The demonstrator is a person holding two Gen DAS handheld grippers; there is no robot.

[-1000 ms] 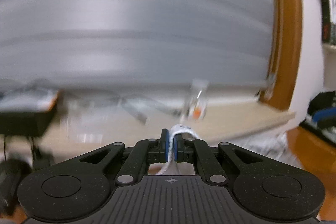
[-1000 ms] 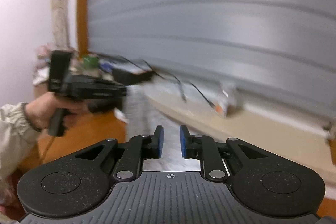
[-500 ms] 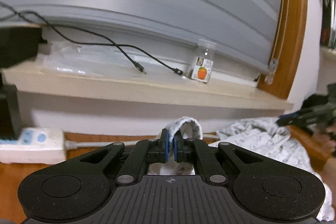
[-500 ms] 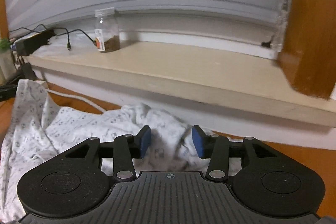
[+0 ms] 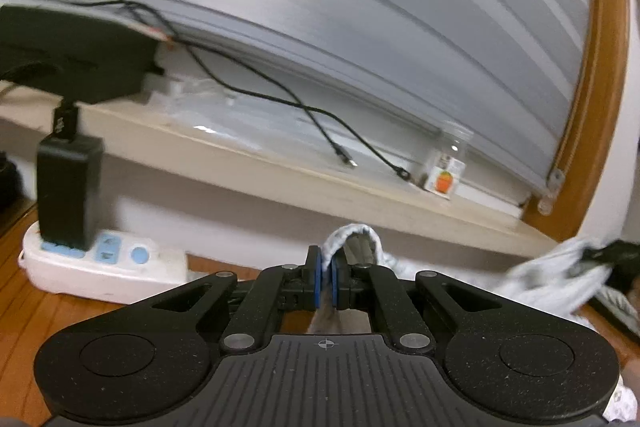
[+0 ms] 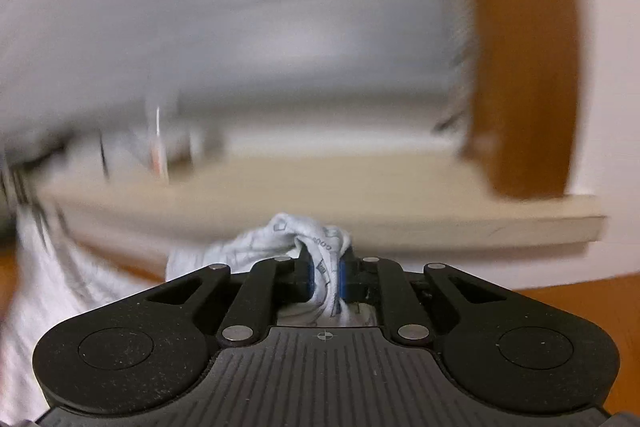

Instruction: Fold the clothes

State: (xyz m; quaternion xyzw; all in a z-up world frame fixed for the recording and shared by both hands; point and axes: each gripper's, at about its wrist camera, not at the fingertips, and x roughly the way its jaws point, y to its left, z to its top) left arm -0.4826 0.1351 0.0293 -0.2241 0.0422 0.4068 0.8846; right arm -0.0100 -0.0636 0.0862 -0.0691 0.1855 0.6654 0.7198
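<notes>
The left hand-held gripper pinches a fold of the white patterned garment above the wooden floor; the right hand-held gripper clamps another bunch (view blurred).

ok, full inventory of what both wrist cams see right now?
garment: 1, white with small grey print, pinched in both grippers, draping to the floor
power strip: 1, white with blue switches, on the wood floor at left
adapter: 1, black, plugged into the strip
cables: at least 2, black, on the beige sill
jar: 1, clear with orange label, on the sill at right
blind: 1, grey, above the sill
left gripper: shut on cloth
right gripper: shut on cloth
</notes>
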